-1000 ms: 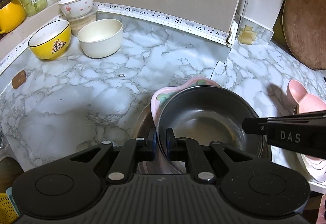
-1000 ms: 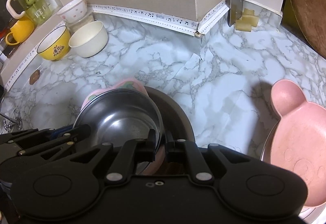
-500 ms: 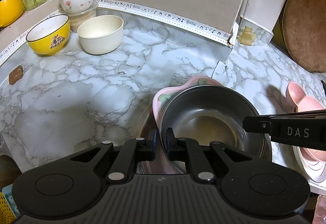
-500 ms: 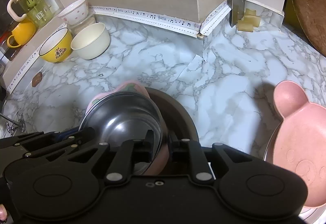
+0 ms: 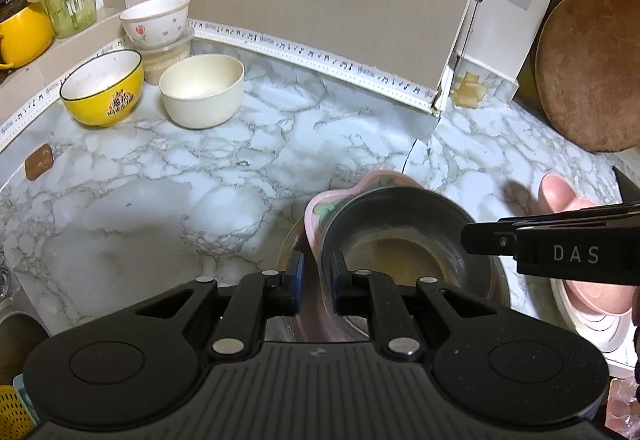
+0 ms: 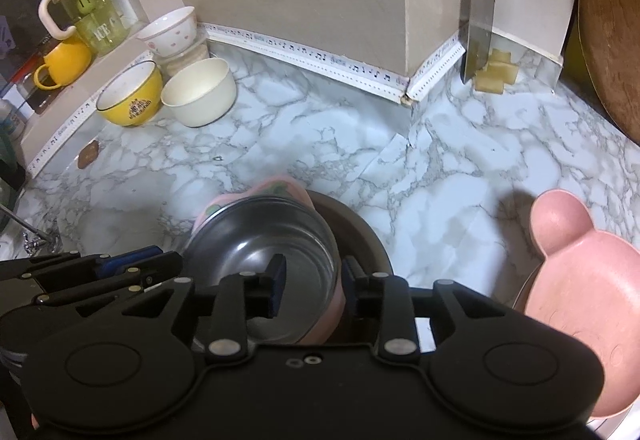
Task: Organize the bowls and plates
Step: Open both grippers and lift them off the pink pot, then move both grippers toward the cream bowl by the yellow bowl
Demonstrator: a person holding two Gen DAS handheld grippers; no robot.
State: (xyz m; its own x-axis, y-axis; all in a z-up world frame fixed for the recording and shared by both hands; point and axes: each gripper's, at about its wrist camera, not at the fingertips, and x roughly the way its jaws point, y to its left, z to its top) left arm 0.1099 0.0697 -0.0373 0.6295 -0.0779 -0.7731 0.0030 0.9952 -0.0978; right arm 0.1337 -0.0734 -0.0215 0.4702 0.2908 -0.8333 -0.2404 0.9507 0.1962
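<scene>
Right wrist view shows the right gripper (image 6: 310, 282) opening its jaws around the rims of the metal bowl (image 6: 260, 236) and pink dish (image 6: 276, 187) stacked on the counter (image 6: 280, 143), while the left gripper (image 5: 316, 282) opens too, so both should lift away slowly.

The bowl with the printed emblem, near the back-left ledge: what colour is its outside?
Yellow bowl: yellow outside, white inside; clearest in the right wrist view.

We hold the left hand-held gripper (image 5: 316, 282) tilted steeply down, its jaws opening, a slim gap between the blue pads. Our right hand-held gripper (image 6: 313, 286) points down too, its jaws opening wider, pads apart. The two sit close, side by side.
</scene>
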